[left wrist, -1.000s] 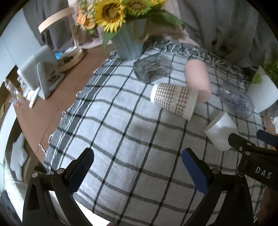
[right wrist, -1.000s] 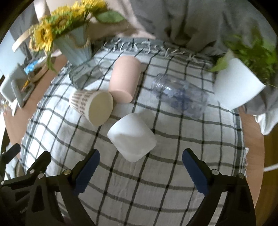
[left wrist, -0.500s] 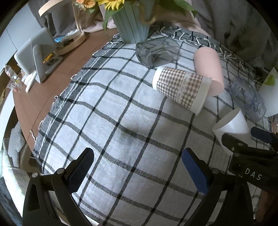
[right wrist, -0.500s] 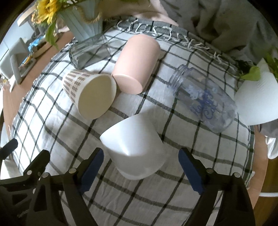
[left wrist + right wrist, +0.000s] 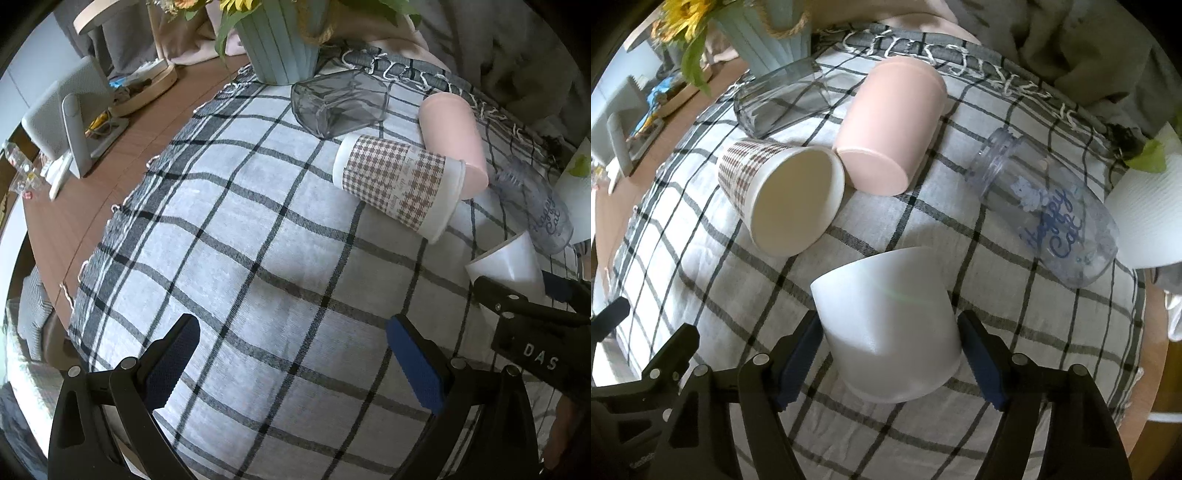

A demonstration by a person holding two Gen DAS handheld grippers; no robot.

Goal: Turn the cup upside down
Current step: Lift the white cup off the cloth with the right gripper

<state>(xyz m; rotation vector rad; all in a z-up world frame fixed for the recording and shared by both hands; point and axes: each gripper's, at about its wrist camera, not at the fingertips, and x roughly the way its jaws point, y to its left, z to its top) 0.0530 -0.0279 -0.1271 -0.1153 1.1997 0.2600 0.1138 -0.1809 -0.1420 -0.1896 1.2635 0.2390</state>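
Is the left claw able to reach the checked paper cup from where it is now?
Probably yes. The left claw is open over bare cloth, and nothing lies between it and the paper cup, which is on its side ahead.
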